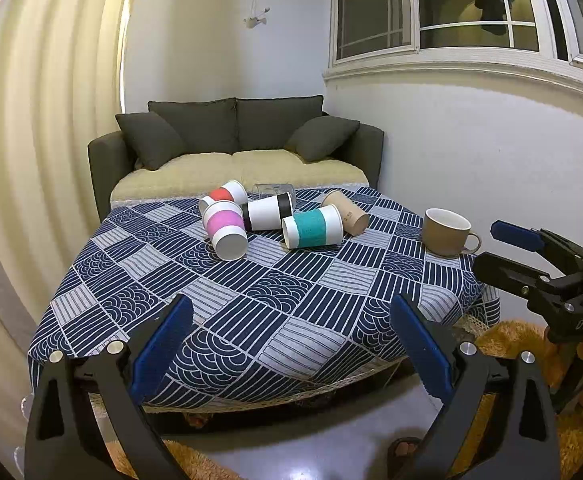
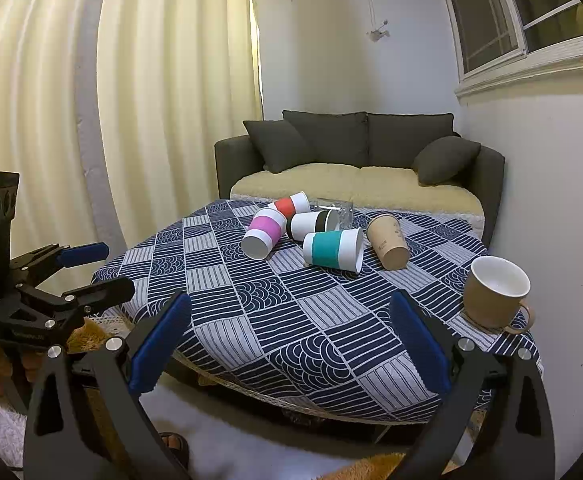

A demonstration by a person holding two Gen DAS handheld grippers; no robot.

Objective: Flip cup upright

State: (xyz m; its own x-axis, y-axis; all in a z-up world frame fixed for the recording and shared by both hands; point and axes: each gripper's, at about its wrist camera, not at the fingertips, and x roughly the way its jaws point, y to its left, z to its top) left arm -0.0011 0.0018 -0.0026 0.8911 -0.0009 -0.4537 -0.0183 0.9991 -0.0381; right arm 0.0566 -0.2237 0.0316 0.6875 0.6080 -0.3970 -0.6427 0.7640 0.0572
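Observation:
Several paper cups lie on their sides at the far middle of the table: a pink-banded cup [image 1: 225,230] [image 2: 262,233], a red-banded cup [image 1: 224,196] [image 2: 289,205], a black-banded cup [image 1: 269,210] [image 2: 314,223], a teal-banded cup [image 1: 313,227] [image 2: 333,249] and a plain brown cup [image 1: 346,212] [image 2: 387,242]. A clear glass [image 1: 273,190] [image 2: 334,208] lies behind them. A tan mug [image 1: 447,232] [image 2: 493,294] stands upright at the right. My left gripper [image 1: 291,344] is open and empty over the near table edge. My right gripper [image 2: 291,340] is open and empty, also near the front edge.
The table carries a blue and white patterned cloth [image 1: 251,304] [image 2: 311,320]. A dark sofa [image 1: 235,140] [image 2: 363,152] stands behind it. Curtains hang at the left, a white wall at the right. An orange rug [image 1: 531,360] lies on the floor.

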